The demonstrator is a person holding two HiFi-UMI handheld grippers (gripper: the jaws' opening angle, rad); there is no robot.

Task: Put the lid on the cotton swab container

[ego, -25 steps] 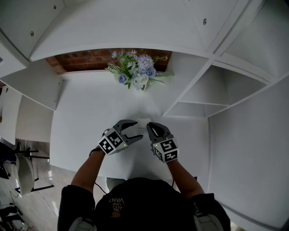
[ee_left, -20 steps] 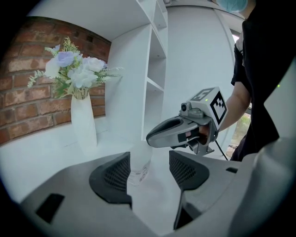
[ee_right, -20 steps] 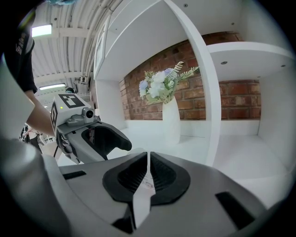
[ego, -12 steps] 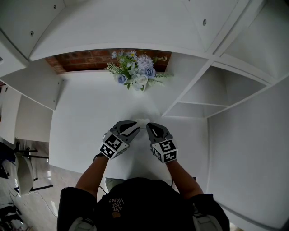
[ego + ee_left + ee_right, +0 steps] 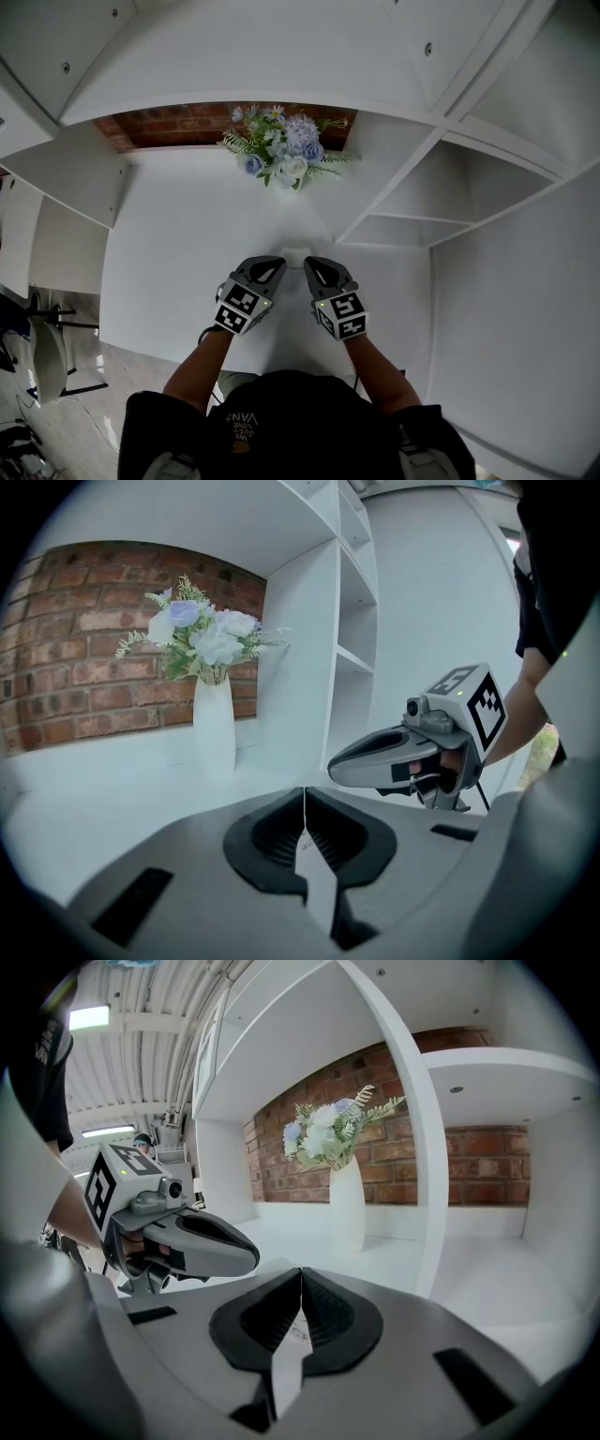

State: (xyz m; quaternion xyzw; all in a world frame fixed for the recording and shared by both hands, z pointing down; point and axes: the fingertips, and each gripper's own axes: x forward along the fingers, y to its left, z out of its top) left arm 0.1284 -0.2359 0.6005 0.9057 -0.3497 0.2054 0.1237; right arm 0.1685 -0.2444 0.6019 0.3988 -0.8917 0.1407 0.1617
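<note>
White fills nearly all of the head view: a white worktop (image 5: pixel 187 234) set among white shelves (image 5: pixel 487 187), with a strip of red brick wall (image 5: pixel 178 122) and a vase of pale blue and white flowers (image 5: pixel 281 155) at the back. Near the front edge the person's left gripper (image 5: pixel 277 264) and right gripper (image 5: pixel 309 263) angle inward, tips close together. Just beyond and between the tips, a small white box, the cotton swab container (image 5: pixel 296 253), sits on the worktop. White on white, it does not show whether its lid is on.

Left gripper view: the dark ribbed fingers (image 5: pixel 272 832) are pressed together, having just been closing, with nothing pinched between them. The right gripper sits just beside, on the right.

Right gripper view: its fingers (image 5: pixel 262 1321) also meet, having just closed the last bit, and grip nothing. The left gripper is near, on the left. Neither gripper view shows the container.

The task seems to be at the pressing-down or finishing stage. The next move calls for a gentle, even press with the shut tips, or a check that the lid sits flush, without sliding the light container.
</note>
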